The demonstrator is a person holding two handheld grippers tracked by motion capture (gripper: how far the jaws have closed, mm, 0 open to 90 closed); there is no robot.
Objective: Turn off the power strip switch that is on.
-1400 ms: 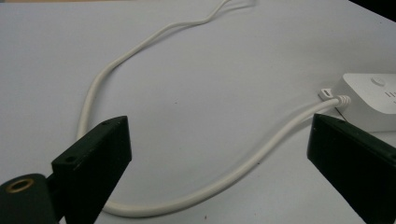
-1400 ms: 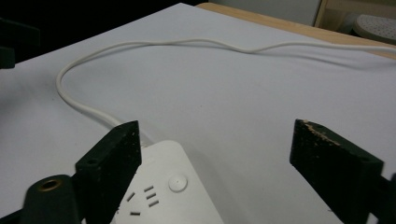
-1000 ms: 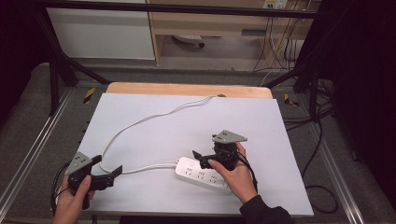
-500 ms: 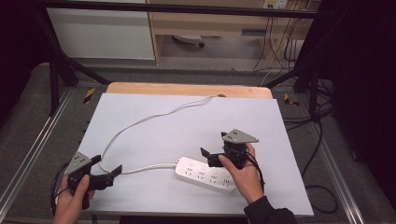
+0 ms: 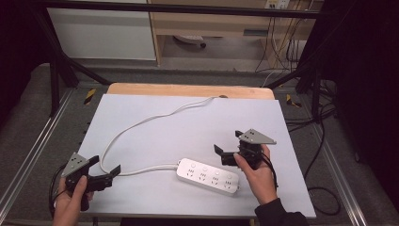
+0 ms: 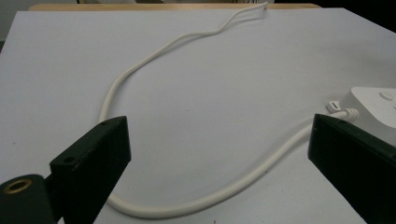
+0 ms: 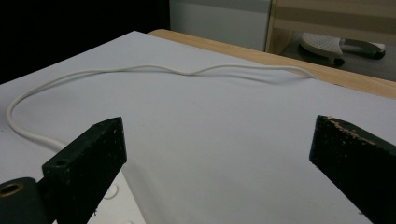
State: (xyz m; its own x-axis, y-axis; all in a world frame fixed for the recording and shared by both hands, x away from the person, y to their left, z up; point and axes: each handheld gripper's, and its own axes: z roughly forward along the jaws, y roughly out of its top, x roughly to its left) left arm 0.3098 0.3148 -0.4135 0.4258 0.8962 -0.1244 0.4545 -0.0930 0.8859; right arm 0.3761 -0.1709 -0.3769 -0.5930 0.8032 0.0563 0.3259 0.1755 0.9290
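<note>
A white power strip (image 5: 208, 175) lies flat in the lower middle of the high view, its long body slanting down to the right, sockets facing up. Its white cable (image 5: 141, 125) leaves the left end, loops left, then curves up toward the upper middle.

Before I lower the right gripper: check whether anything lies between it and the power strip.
Nothing visible does. The right gripper, jaws open, hovers just beyond the power strip, with bare white table around. The strip's cable trails off leftward, away from that gap.
</note>
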